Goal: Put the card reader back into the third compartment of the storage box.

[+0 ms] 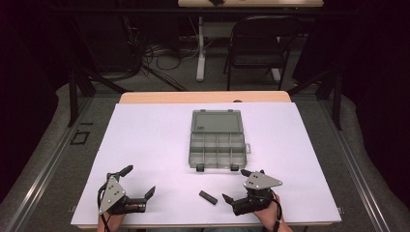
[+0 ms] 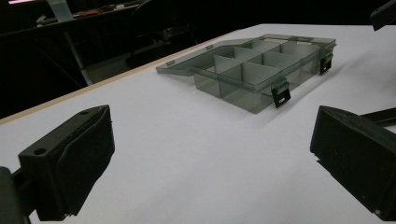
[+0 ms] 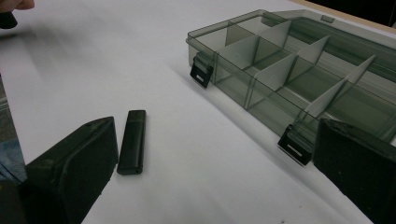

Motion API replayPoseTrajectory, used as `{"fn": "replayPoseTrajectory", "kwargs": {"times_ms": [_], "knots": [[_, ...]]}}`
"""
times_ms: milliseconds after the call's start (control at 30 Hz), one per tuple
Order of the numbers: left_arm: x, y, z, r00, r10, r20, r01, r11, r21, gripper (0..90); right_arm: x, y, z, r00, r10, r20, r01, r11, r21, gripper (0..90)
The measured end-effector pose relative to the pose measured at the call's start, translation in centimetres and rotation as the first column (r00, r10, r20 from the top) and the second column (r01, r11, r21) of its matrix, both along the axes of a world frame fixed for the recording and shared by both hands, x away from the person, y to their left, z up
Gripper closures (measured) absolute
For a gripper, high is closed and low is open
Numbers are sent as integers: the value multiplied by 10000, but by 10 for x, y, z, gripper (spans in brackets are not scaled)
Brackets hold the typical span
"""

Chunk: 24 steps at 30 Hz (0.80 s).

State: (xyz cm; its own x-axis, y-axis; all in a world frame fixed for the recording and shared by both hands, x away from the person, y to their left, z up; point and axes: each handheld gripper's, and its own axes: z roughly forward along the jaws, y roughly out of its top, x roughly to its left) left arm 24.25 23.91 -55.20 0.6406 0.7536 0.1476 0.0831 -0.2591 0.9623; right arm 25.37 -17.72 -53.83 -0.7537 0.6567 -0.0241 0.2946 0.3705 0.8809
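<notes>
Lying flat on the white desk (image 1: 145, 145), the small black stick (image 1: 208, 197) sits just left of my right gripper (image 1: 238, 186), fingers spread and empty, its long axis slanting toward the open compartment box (image 1: 216, 140); my left gripper (image 1: 140, 181), spread too, waits farther off.

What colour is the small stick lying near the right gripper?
Black all over. The small stick shows best in the right gripper view, on the white table.

Small stick (image 1: 208, 197) on table (image 1: 145, 145), just before open organizer box (image 1: 216, 140).
</notes>
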Motion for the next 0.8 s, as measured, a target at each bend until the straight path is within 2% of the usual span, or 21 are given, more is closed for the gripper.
{"fn": "replayPoseTrajectory", "kwargs": {"times_ms": [800], "knots": [[0, -1, 0, 10000, -14, -37, 14, 10000, -15, 0, 3, 25, -5, 9983, 269, -517, -285, 9991, -315, 0]]}}
